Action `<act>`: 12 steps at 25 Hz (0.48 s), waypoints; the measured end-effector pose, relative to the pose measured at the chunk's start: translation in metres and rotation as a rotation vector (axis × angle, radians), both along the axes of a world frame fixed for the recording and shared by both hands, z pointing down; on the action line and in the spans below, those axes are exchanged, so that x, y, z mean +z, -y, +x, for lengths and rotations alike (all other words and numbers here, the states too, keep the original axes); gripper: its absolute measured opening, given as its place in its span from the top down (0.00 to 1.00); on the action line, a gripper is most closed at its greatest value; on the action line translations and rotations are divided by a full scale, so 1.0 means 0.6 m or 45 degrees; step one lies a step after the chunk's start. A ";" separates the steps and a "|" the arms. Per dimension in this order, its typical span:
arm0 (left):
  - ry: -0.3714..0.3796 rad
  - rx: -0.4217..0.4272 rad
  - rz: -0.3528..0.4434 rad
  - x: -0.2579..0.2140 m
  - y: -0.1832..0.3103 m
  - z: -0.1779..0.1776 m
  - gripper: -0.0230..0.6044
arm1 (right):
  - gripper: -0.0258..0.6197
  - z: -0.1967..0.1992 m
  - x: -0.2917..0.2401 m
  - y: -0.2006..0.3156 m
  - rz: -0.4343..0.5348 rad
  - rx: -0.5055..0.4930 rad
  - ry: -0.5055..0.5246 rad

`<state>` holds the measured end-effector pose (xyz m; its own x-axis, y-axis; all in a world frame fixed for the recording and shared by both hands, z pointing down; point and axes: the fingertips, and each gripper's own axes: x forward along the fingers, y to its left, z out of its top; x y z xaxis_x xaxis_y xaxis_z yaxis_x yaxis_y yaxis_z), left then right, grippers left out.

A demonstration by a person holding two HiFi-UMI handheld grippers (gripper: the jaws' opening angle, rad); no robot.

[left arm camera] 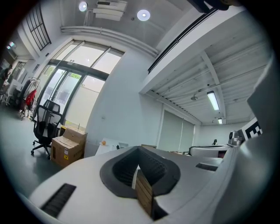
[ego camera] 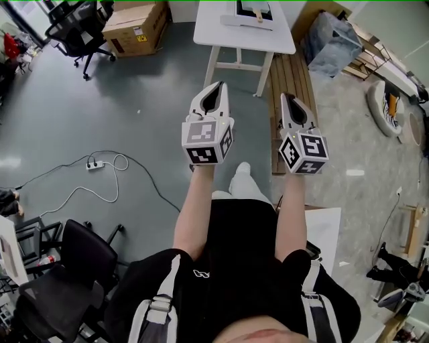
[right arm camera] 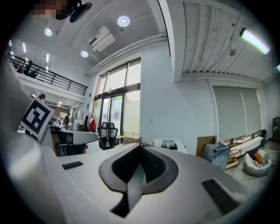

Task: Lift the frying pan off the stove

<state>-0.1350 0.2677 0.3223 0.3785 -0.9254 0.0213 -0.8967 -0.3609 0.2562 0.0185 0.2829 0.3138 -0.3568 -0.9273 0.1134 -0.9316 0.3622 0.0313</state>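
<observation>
No frying pan or stove shows in any view. In the head view the person holds both grippers out at chest height over the grey floor. The left gripper [ego camera: 213, 88] is shut with nothing in it, and its jaws point toward a white table [ego camera: 221, 33]. The right gripper [ego camera: 287, 97] is also shut and empty, beside the left one. In the left gripper view the left gripper [left arm camera: 139, 151] has its jaws pressed together against a view of the room. The right gripper view shows the right gripper [right arm camera: 141, 148] closed the same way.
The white table carries a flat white device [ego camera: 247, 13]. A wooden pallet [ego camera: 291, 87] lies right of it, with a grey bag [ego camera: 332, 43] behind. A cardboard box [ego camera: 137, 27] and an office chair [ego camera: 80, 30] stand far left. A power strip [ego camera: 94, 164] with cable lies on the floor. A black chair [ego camera: 60, 281] is near left.
</observation>
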 end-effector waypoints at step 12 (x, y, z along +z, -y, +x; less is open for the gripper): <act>0.007 0.005 0.042 0.001 0.046 -0.019 0.98 | 0.95 -0.003 0.001 0.041 0.057 0.012 0.002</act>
<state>-0.1464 0.2401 0.3231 0.3819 -0.9242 -0.0068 -0.8968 -0.3723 0.2390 0.0167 0.2580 0.3146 -0.3483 -0.9347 0.0713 -0.9349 0.3519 0.0461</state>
